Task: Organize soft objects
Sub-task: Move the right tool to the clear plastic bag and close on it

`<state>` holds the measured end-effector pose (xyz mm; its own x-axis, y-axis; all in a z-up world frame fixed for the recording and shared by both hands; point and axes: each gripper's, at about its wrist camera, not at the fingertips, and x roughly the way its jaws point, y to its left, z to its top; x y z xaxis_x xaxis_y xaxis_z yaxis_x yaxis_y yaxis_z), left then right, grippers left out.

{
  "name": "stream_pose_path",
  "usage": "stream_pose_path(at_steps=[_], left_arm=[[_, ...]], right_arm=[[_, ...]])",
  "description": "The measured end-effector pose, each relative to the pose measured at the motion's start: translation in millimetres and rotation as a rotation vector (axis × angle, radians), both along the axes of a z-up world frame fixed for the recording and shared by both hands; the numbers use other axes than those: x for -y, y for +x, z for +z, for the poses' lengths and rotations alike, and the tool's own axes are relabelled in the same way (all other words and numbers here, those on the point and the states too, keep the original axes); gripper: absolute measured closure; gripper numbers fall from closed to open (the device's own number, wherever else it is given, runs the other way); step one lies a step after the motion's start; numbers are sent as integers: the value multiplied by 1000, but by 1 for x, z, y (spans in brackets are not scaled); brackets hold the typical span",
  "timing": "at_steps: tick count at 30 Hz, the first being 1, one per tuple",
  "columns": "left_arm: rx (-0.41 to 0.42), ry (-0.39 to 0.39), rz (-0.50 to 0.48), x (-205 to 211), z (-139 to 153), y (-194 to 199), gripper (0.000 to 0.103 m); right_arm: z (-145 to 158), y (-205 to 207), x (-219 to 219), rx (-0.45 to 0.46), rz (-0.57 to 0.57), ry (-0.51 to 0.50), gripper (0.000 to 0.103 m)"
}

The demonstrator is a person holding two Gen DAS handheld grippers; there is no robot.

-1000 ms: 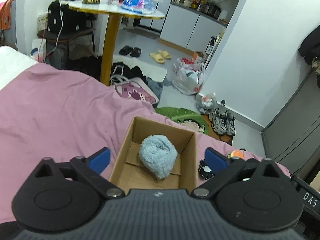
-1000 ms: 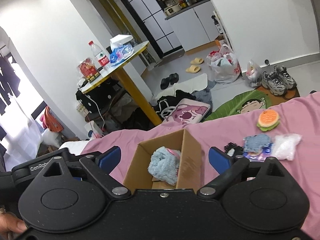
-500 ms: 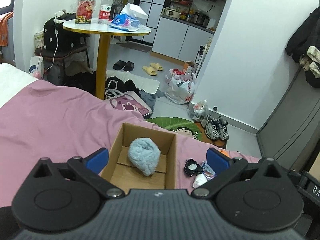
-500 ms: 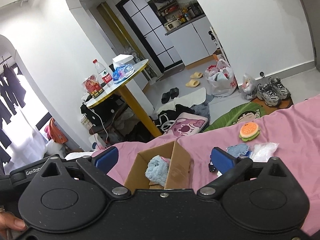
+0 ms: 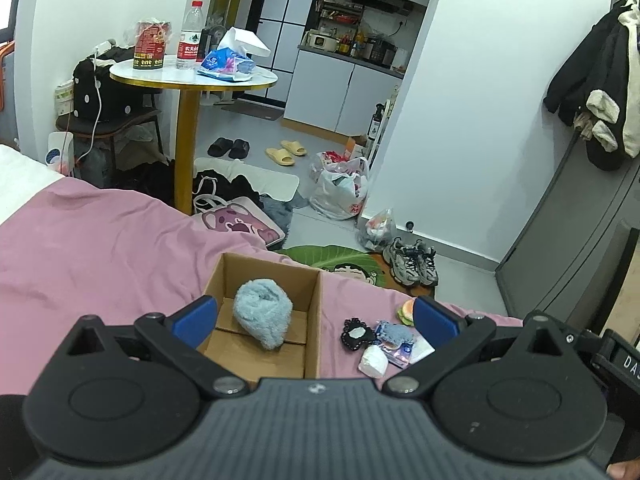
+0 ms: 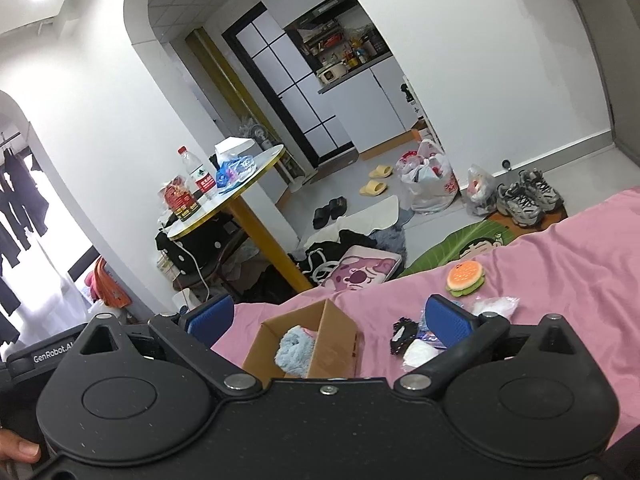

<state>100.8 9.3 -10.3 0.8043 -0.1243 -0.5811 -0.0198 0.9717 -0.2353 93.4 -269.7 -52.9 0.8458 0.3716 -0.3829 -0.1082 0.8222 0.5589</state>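
An open cardboard box [image 5: 314, 312] [image 6: 336, 340] sits on the pink bedsheet [image 5: 100, 256] [image 6: 560, 280]. A fluffy light blue cloth [image 5: 262, 314] [image 6: 296, 350] lies inside it. To its right lie a black frilly item [image 5: 357, 333] [image 6: 400, 336], a blue patterned pouch [image 5: 394, 330], a white soft piece [image 5: 374, 360] [image 6: 418, 352], a clear bag [image 6: 494, 305] and a burger-shaped plush [image 6: 466, 278] [image 5: 405, 312]. My left gripper [image 5: 314, 318] is open and empty, held back above the box. My right gripper [image 6: 328, 316] is open and empty, also raised.
Beyond the bed edge stands a round yellow-legged table [image 5: 192, 80] [image 6: 232, 200] with bottles and tissues. The floor holds a bag pillow [image 5: 236, 222], slippers, plastic bags, sneakers [image 5: 412, 266] and a green mat. A grey cabinet [image 5: 580, 240] stands at right.
Both grippers have pulled back and up from the box, so it looks smaller and more of the loose items show. The blue cloth stays in the box.
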Motion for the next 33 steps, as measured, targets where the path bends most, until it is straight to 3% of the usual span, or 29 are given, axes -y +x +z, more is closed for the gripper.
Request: stream_pose_path(at_steps=[29, 33], left_arm=[[-76, 96, -23, 59, -25, 3, 1], [-83, 111, -60, 73, -29, 7, 3]], right_arm=[[-35, -10, 53, -76, -8, -27, 0], [-44, -7, 65, -92, -20, 26, 0]])
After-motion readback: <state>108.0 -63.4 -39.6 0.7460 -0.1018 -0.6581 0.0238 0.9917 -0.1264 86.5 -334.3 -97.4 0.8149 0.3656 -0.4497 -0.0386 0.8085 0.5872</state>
